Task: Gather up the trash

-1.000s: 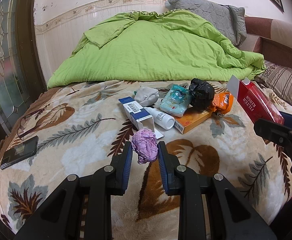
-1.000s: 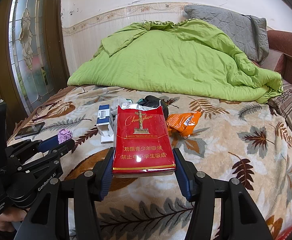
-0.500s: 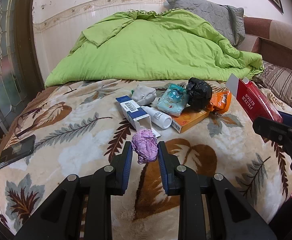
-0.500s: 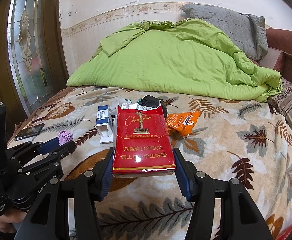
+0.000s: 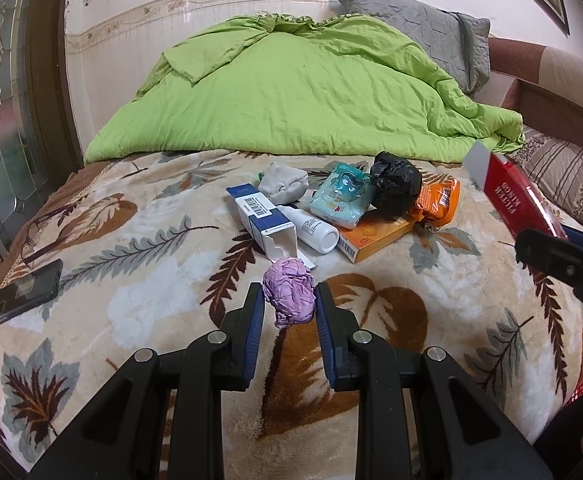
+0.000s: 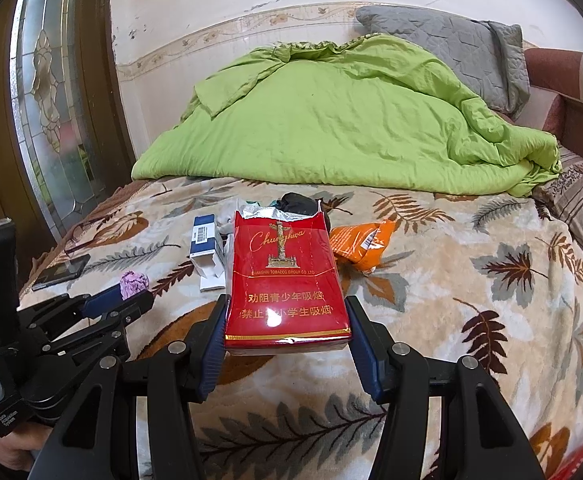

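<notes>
Trash litters a leaf-patterned blanket (image 5: 139, 280) on a bed, as two handheld grippers each hold one piece above it. The left gripper (image 5: 287, 300) is clamped narrowly on a crumpled purple paper ball (image 5: 290, 298), both blue pads touching its sides. The right gripper (image 6: 287, 322) is spread wider around a torn-open red cigarette pack (image 6: 285, 280), gripped at its lower edges.

In the left wrist view, the remaining heap lies at 12 o'clock from the paper ball: an open blue-and-white carton (image 5: 261, 220), a white bottle (image 5: 313, 232) just beside it, an orange box (image 5: 375, 238), a teal cartoon pouch (image 5: 341, 198), a knotted black bag (image 5: 395, 186), an orange snack wrapper (image 5: 437, 204) and a grey wad (image 5: 283, 184). A dark phone (image 5: 25, 294) lies well apart at 9 o'clock. A green quilt (image 5: 299, 96) is bunched beyond the heap, a grey pillow (image 5: 423, 28) behind it.
</notes>
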Tool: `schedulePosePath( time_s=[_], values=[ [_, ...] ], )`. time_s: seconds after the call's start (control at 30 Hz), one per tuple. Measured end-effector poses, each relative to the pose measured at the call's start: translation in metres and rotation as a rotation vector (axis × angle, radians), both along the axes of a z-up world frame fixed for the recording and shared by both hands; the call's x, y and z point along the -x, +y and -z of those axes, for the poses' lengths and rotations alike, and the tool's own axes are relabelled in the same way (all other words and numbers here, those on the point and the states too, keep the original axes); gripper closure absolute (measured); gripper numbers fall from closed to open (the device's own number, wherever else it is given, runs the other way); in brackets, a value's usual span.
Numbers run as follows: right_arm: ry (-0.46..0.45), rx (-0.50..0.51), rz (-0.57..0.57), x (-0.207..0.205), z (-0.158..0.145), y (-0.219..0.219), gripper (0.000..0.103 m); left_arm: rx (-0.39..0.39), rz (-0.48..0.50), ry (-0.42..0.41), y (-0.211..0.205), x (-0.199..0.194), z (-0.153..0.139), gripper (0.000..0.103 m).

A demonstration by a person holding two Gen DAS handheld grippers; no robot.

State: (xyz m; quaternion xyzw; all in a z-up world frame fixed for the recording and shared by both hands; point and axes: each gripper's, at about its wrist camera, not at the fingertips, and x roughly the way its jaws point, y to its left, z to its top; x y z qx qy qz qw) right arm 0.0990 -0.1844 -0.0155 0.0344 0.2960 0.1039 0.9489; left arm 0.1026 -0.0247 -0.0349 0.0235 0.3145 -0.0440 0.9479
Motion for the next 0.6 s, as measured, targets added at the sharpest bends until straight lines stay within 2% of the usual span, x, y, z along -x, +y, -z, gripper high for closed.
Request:
schedulePosePath(
  time_s=[0.37, 0.6],
  values=[
    [-0.001, -0.05, 0.036, 0.01, -0.007, -0.015, 0.044, -0.015, 0.054, -0.009, -0.014, 0.005, -0.001, 0.079],
    [-0.004, -0.088, 0.056, 0.019, -0.015, -0.024, 0.044, 0.008, 0.087, -0.004, -0.022, 0.011, -0.006, 0.079]
  ],
)
